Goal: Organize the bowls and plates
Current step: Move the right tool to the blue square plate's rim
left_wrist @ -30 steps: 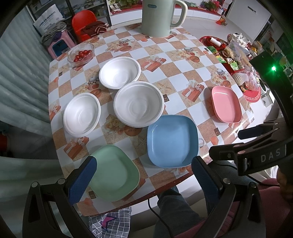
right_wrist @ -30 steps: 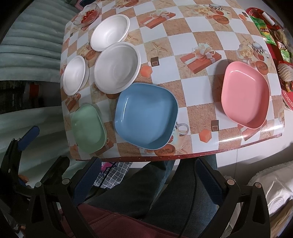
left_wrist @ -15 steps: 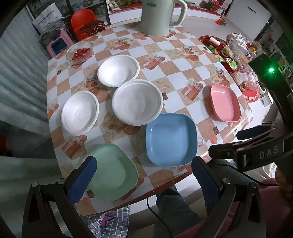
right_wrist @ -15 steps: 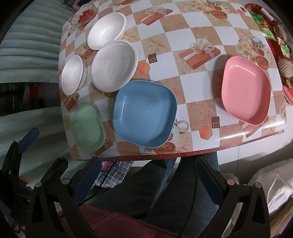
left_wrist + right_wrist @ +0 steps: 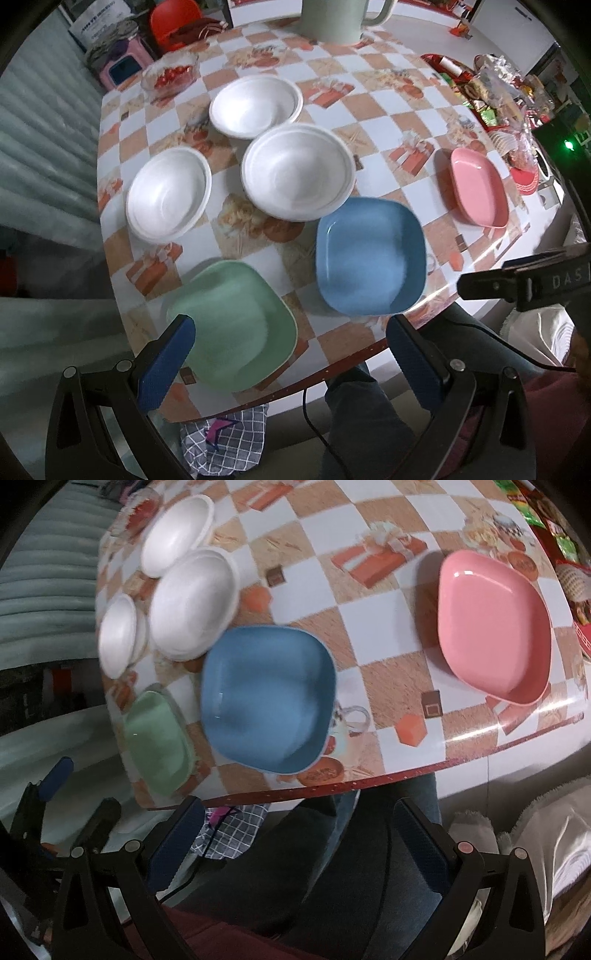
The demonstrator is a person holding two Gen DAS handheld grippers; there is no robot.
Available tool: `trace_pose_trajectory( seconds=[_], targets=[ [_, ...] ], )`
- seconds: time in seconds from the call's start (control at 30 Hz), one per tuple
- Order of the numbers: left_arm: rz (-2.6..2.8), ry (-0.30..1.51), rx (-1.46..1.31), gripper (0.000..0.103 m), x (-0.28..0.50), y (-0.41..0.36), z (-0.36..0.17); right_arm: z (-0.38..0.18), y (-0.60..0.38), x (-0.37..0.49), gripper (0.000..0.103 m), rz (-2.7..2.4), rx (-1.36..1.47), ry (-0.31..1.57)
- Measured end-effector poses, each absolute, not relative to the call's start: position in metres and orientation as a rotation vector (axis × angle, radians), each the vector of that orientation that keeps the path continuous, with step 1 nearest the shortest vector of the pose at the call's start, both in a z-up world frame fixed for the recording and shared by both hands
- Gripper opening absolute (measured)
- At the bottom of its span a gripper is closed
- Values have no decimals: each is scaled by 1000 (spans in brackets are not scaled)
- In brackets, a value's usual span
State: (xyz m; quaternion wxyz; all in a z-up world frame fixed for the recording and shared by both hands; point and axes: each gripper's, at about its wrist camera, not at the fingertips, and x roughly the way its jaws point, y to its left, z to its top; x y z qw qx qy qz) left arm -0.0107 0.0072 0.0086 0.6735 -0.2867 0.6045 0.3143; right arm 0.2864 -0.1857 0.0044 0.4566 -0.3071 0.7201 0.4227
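Note:
Three white bowls sit on the checkered table: the far one point(image 5: 255, 107), the left one point(image 5: 168, 194) and the big middle one point(image 5: 298, 171). A green square plate point(image 5: 231, 325) lies at the near edge, a blue one point(image 5: 369, 255) to its right, a pink one point(image 5: 478, 188) far right. My left gripper point(image 5: 291, 360) hovers open above the near edge, its left finger over the green plate point(image 5: 159, 738). My right gripper point(image 5: 295, 843) is open off the table's edge, short of the blue plate point(image 5: 267, 696) and pink plate point(image 5: 493, 627).
A pale green kettle point(image 5: 334, 18) stands at the table's far edge and a glass bowl of red fruit point(image 5: 170, 75) at the far left. Snack packets and a red tray point(image 5: 491, 99) crowd the right side. The person's legs point(image 5: 332, 867) are under the near edge.
Both grippers have moved closer to the table; the dishes look larger. Nothing on the table has shifted and both stay open.

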Motion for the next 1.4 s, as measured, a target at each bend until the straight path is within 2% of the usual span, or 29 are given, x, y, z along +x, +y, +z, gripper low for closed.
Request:
trace_pose_trajectory(
  seconds=[0.8, 1.13, 1.4],
  targets=[
    [677, 1437, -669, 103, 36, 31, -100, -95, -189, 316, 103, 782, -753, 1725],
    [672, 1443, -675, 103, 54, 40, -122, -120, -184, 322, 103, 725, -849, 1667],
    [672, 1427, -814, 103, 55, 45, -142, -130, -181, 336, 103, 774, -912, 1623]
  ],
)
